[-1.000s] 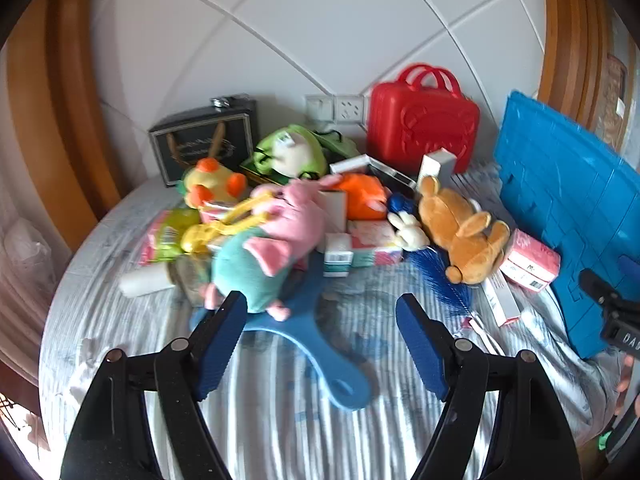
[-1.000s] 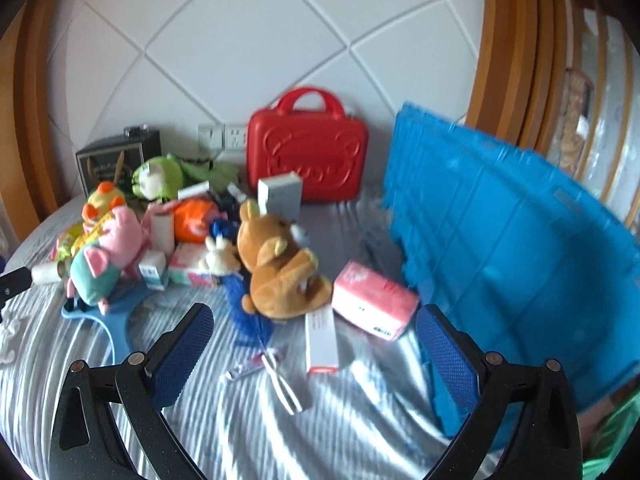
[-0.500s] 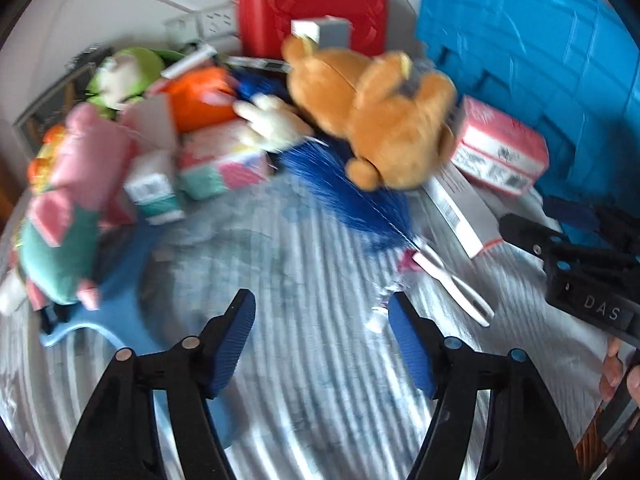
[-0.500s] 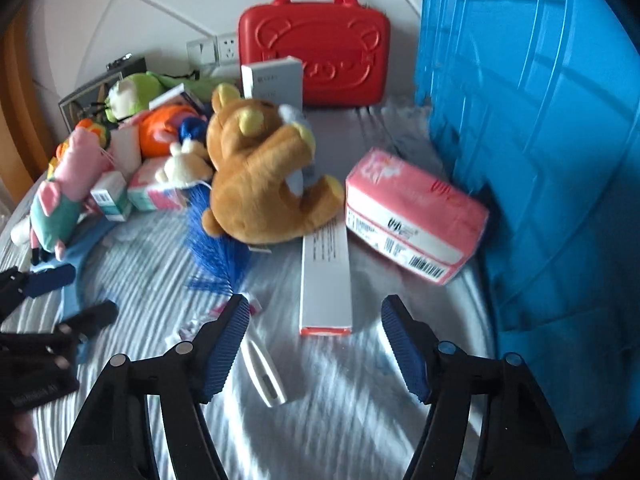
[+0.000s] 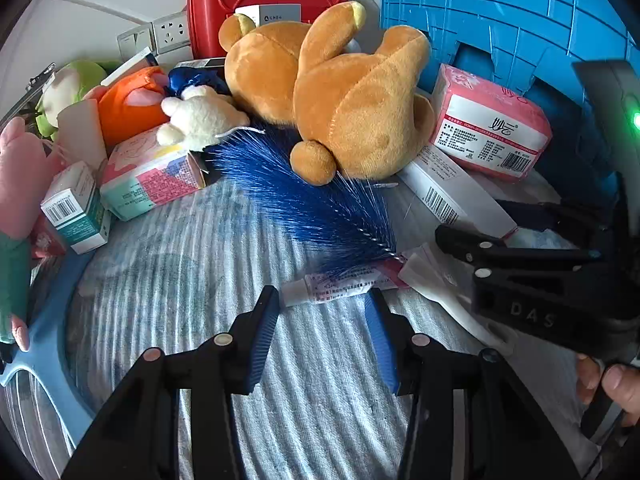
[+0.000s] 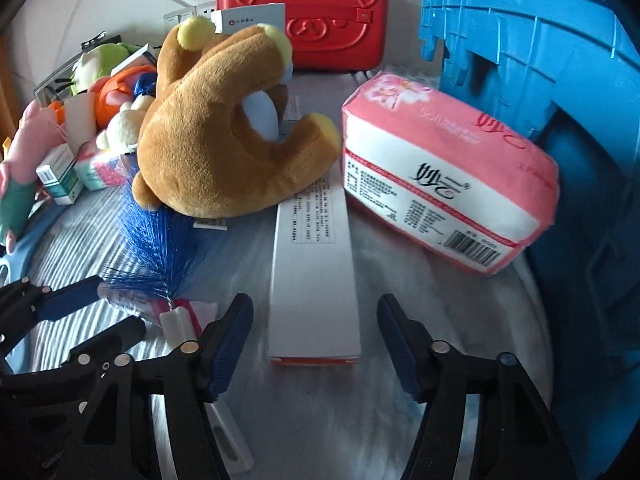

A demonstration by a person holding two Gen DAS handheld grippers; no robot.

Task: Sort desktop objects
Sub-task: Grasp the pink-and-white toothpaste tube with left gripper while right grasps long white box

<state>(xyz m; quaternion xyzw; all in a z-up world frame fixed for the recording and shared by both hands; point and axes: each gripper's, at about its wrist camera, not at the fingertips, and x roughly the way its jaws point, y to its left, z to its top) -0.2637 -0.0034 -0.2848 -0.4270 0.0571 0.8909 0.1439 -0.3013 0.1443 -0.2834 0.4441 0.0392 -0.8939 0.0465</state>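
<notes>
My left gripper [image 5: 322,300] is low over the striped bedsheet [image 5: 192,264], jaws part-spread and just been closing. A small white tube [image 5: 326,292] lies crosswise right at the fingertips, ends near both pads, but I can't see either pad pressing it, so no grip yet. The tube sits at the base of the blue bristle brush [image 5: 304,192], whose bristles fan out under the brown plush bear [image 5: 340,100].

My right gripper [image 6: 316,320] is also down near the sheet, jaws spread wider than the long white box [image 6: 314,264] that lies lengthwise btwn them. Its jaws have just been closing too; clear gaps on both sides of the box, nothing pinched. The box's far end runs under the bear's leg. Just right of it, the pink tissue pack [image 6: 444,184] leans against the blue plastic crate [image 6: 540,40].

Behind the bear: red case [image 6: 320,12] w/ a small white carton in front of it. Left side pile: white bunny plush [image 5: 196,120], orange plush [image 5: 128,100], green plush [image 5: 68,84], pink plush [image 5: 20,172], 2 small printed cartons [image 5: 152,172], all bunched together. Light blue hanger-like piece [image 5: 44,340] lies at the far left edge.

In the left wrist view, fingers [image 5: 616,380] of my right hand show at the lower right, on the right gripper's handle.
</notes>
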